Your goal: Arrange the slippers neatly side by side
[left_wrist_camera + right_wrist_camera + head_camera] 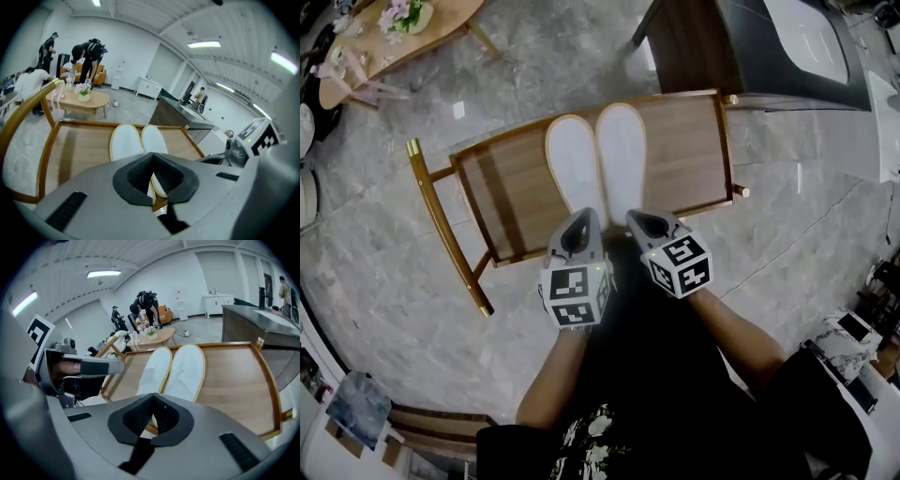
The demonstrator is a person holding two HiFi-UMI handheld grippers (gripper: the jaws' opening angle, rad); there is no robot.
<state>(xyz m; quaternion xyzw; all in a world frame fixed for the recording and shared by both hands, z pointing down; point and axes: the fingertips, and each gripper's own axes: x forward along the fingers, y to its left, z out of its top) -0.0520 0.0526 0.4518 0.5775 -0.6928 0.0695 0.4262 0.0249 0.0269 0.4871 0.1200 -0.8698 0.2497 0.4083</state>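
You are holding your two grippers, left gripper [587,216] and right gripper [635,218], both closed and empty, just below two white slippers, left slipper [575,173] touching right slipper [622,161], lying mid-frame on one wooden table [684,150], long axes running top-to-bottom, toes pointing up-frame.

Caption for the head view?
Paired white slippers on a wooden bench; left gripper and right gripper shut by the heels.

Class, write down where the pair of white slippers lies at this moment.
Head view: the slippers lie side by side midway along the wooden bench, just beyond the left gripper and right gripper.
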